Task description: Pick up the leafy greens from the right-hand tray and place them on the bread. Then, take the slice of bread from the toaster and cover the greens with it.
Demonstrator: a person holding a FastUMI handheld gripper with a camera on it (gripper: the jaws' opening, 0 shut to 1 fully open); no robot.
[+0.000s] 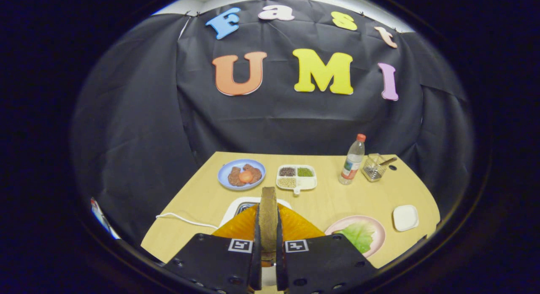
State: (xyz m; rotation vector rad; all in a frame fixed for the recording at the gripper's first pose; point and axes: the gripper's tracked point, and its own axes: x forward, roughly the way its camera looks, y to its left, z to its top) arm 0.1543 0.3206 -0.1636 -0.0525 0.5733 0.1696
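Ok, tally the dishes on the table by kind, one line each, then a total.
Round plates: 2, the blue plate and the pink plate with the leafy green
Divided tray: 1
Small white square dish: 1
Total: 4
Gripper is shut on the bread slice.

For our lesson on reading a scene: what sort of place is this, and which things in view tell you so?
Probably a staged kitchen table in a recording booth. On the wooden table stand a blue plate of food, a divided tray of grains and a water bottle. The gripper has its jaws shut on a bread slice.
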